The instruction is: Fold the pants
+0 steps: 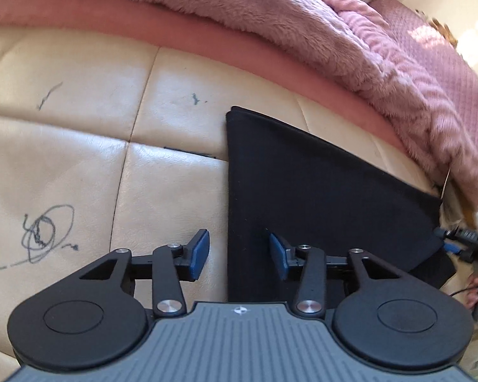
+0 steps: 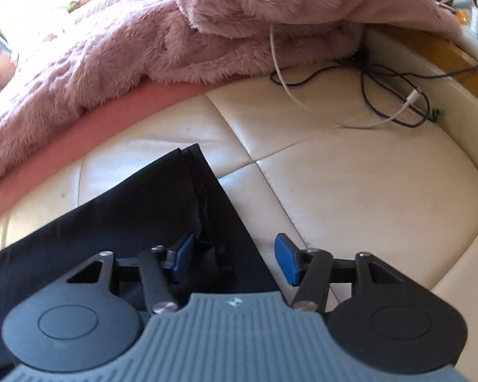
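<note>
While the folded black pants are lying flat on the cream leather cushion, left gripper and right gripper are hovering released — each straddling a side edge, likely for regrasping.

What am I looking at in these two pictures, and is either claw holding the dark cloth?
Each picture comes from a camera mounted on a hand-held two-finger gripper, looking forward along its fingers. The left gripper and the right gripper both stand open, holding nothing. Under them lie the black pants, folded flat on a cream padded surface; each gripper straddles one edge of the cloth. Behind is a pink fluffy blanket, and the right view shows loose cables.
</note>
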A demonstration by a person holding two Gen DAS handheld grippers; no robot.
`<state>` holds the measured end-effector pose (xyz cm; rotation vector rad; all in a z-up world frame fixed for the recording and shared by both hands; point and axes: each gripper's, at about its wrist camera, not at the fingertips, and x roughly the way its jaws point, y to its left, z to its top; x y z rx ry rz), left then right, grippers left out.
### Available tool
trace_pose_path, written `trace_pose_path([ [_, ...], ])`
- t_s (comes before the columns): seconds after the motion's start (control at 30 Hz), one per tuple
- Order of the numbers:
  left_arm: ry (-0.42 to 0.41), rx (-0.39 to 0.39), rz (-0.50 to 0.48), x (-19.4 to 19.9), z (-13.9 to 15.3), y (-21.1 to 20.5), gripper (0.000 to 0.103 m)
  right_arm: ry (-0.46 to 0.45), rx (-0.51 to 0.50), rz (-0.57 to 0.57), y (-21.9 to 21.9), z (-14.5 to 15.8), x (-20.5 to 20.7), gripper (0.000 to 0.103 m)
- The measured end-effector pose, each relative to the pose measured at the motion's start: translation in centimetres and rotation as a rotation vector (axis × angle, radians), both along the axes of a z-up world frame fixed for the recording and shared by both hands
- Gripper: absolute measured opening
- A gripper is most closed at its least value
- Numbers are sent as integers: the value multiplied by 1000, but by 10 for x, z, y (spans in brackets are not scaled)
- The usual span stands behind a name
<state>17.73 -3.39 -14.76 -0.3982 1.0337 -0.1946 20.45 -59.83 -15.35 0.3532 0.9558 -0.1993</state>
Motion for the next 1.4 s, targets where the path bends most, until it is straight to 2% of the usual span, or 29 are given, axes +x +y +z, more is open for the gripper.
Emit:
trace_pose_path([
  [0.1,-39,144,-36,-8,2,-19,33,4,-6,18,4,0,1,42],
  [0.13,-51,188,-45,-12,3,-25,26,7,-8,22,6,1,2,42],
  [0.17,-51,204,-52,-13,4,-30,18,13,-24,27,9,2,3,42],
  [0.23,-43,226,-44,-13,6,-33,11,24,-46,33,13,3,4,41],
  [0.33,-30,267,-51,-14,8,-33,10,38,-48,27,15,4,4,41],
  [0.43,-3,267,-28,-18,9,-17,9,57,-55,56,25,7,2,40],
  [0.6,38,261,31,-33,12,35,9,73,-68,148,69,9,-9,39],
  [0.73,65,299,63,-47,14,75,9,71,-57,215,113,10,-22,39],
  [0.9,60,312,105,-62,15,105,11,62,-51,270,157,11,-35,40],
  [1.03,42,276,125,-67,21,112,13,48,-123,277,175,16,-38,39],
  [1.13,10,275,134,-73,29,112,13,27,-237,292,191,29,-43,40],
  [1.23,-31,247,131,-80,38,113,13,-8,-299,308,207,47,-53,40],
  [1.3,-60,225,108,-87,45,110,13,-38,-306,328,221,59,-63,40],
  [1.4,-86,194,44,-94,51,96,13,-62,-228,394,250,72,-83,39],
])
